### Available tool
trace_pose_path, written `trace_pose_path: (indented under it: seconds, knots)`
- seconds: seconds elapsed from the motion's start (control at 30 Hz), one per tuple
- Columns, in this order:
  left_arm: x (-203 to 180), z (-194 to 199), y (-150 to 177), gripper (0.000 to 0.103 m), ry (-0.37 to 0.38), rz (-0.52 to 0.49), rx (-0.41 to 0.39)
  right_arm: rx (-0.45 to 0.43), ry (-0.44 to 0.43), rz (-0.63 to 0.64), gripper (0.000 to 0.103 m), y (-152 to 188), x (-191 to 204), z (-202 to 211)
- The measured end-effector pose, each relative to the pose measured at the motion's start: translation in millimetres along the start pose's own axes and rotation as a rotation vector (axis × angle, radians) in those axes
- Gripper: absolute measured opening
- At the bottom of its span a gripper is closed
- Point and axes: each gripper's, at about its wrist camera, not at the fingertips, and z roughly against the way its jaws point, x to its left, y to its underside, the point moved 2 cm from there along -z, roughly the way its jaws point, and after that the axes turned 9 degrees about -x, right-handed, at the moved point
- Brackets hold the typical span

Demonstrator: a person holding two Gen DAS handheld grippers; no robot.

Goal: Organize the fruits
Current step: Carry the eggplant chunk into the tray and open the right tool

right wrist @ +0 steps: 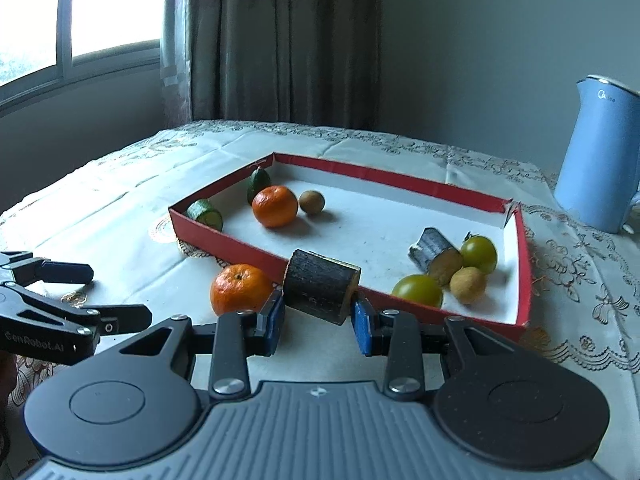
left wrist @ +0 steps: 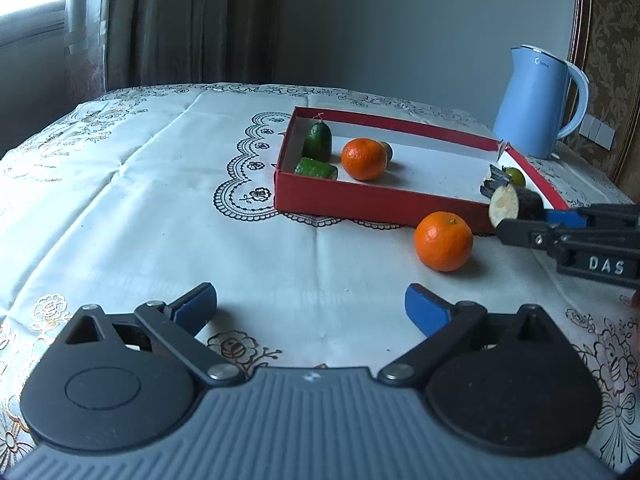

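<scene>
My right gripper (right wrist: pixel 319 320) is shut on a dark sugarcane piece (right wrist: pixel 321 290), held over the near wall of the red tray (right wrist: pixel 248 251); it also shows in the left wrist view (left wrist: pixel 516 204). A loose orange (right wrist: pixel 240 289) lies on the cloth just outside the tray, also in the left wrist view (left wrist: pixel 443 241). Inside the tray are an orange (right wrist: pixel 275 205), two cucumber pieces (right wrist: pixel 205 213), a small brown fruit (right wrist: pixel 311 202), another sugarcane piece (right wrist: pixel 435 255), two green fruits (right wrist: pixel 417 290) and a longan (right wrist: pixel 467 285). My left gripper (left wrist: pixel 310 307) is open and empty, low over the cloth.
A blue electric kettle (left wrist: pixel 534 102) stands behind the tray's right corner. An embroidered white tablecloth (left wrist: pixel 160 200) covers the table. Curtains and a window are behind the table's far edge.
</scene>
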Motion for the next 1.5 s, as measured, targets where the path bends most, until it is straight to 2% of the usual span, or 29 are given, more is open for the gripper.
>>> trace_pose_path:
  seconds: [0.4, 0.73, 0.93, 1.2, 1.5]
  knots:
    - [-18, -4, -8, 0.100, 0.030, -0.029, -0.020, -0.078, 0.080, -0.016, 0.035, -25, -29, 10]
    - [-42, -11, -16, 0.102, 0.084, -0.056, -0.059, -0.088, 0.130, -0.033, 0.035, -38, -47, -11]
    - [-51, -16, -10, 0.103, 0.098, -0.102, -0.054, -0.046, 0.140, -0.017, 0.035, -44, -48, -49]
    - [-42, -28, -9, 0.103, 0.141, -0.037, 0.012, 0.041, 0.165, -0.018, 0.035, -44, -55, -100]
    - [-46, -30, -7, 0.103, 0.157, -0.049, 0.029, 0.098, 0.185, 0.014, 0.035, -43, -50, -129]
